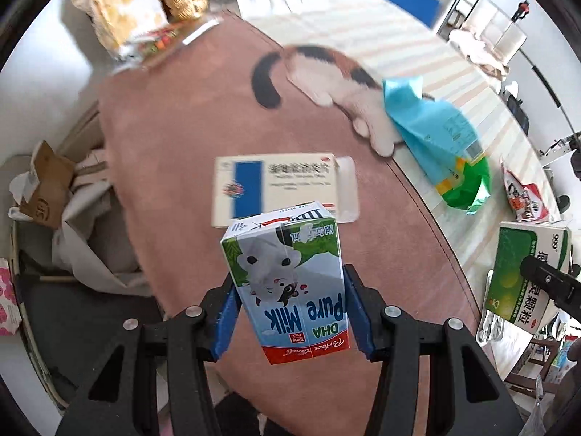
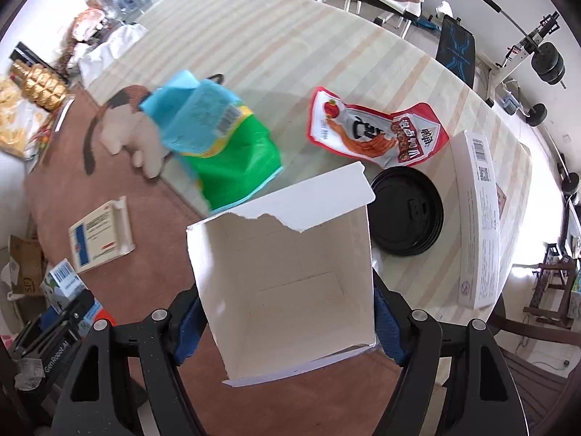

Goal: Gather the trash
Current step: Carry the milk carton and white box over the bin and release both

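A brown mat (image 1: 174, 116) with a cat picture (image 1: 326, 80) lies on a striped tablecloth (image 2: 290, 36). A gold bottle (image 2: 38, 85) stands at the far end of the table. Dark weights (image 2: 550, 63) hang on a white gym frame well apart from the table.

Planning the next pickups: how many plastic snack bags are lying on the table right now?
2: the blue-green bag at the mat's edge by the cat picture, and the red-white pouch beside the black lid. Others may be hidden.
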A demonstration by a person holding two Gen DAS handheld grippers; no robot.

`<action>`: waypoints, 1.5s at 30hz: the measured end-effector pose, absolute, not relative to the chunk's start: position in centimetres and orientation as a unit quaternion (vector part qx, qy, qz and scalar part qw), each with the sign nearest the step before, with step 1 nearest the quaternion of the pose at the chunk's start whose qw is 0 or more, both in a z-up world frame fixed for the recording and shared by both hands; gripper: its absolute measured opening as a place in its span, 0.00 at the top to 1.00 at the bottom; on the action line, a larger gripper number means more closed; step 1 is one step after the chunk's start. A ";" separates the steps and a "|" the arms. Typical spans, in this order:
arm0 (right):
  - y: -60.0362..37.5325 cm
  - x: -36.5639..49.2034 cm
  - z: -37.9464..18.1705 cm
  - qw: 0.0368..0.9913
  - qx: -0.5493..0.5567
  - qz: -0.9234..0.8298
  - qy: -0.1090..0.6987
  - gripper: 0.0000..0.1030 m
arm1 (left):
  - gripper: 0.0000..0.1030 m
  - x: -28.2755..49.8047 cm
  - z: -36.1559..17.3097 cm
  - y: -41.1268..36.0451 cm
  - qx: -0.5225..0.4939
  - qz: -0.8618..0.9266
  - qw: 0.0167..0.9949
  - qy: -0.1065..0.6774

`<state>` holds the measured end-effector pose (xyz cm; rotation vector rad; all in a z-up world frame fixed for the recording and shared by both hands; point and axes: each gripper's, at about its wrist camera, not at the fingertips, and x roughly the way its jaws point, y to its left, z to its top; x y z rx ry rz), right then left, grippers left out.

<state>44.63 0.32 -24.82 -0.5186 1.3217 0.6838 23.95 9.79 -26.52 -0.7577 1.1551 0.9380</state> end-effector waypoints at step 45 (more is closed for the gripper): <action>3.8 -0.5 -72.7 0.467 -0.325 0.429 0.701 0.00 | 0.07 -21.7 -66.5 7.4 -0.565 0.469 0.463 0.497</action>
